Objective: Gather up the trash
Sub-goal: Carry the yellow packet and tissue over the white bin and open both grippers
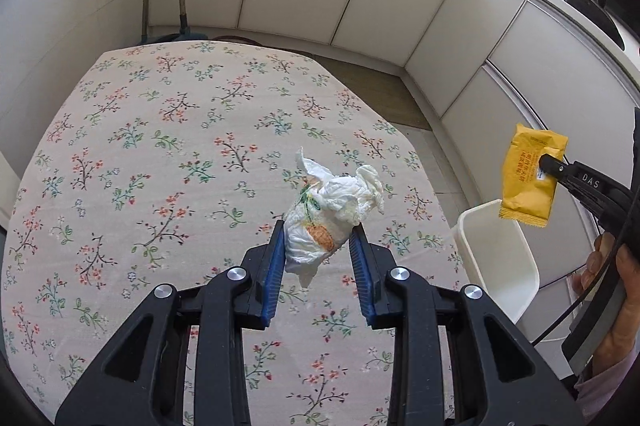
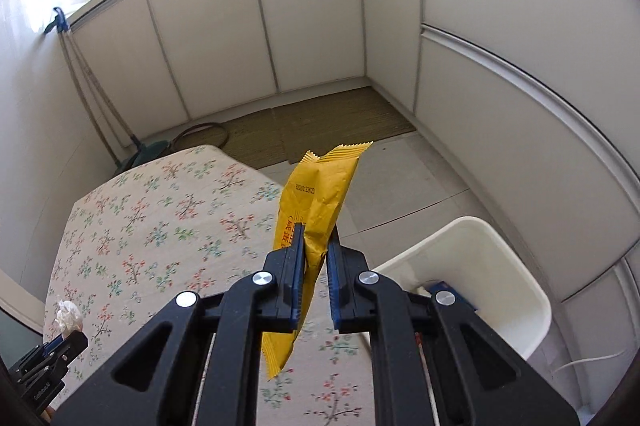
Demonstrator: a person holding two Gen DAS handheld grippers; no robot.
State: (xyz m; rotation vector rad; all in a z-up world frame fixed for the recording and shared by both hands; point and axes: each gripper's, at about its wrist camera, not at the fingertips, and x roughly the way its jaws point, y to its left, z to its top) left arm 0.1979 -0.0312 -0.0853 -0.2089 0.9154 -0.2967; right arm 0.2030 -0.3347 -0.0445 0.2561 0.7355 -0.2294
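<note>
- Trash is in both of my grippers: a crumpled white tissue wad [image 1: 334, 214] in my left gripper [image 1: 320, 246], and a yellow snack wrapper [image 2: 316, 226] in my right gripper [image 2: 316, 254].
- Hidden or unclear: the wrapper's middle is covered by my right gripper's blue pads, and its printed text is too small and bent to read. The tissue's lower part sits behind the left pads; an orange and green print on it shows only in part.
- In the right wrist view my left gripper is cut off at the lower left edge, with only a bit of tissue visible above it.
- The white bin [image 2: 500, 266] is partly blocked by my right gripper; something blue lies inside it, but I cannot tell what.
- My right hand [image 1: 600, 266] is cropped at the frame edge in the left wrist view.
- My left gripper is clamped on the tissue, held above the floral worktop [image 1: 160, 146], its loose ends pointing up and away from me.
- My right gripper is pinched tight on the wrapper, held in the air near the bin beside the worktop's edge. Its long axis runs roughly upright, serrated top end away from me, bottom end hanging below the pads.
</note>
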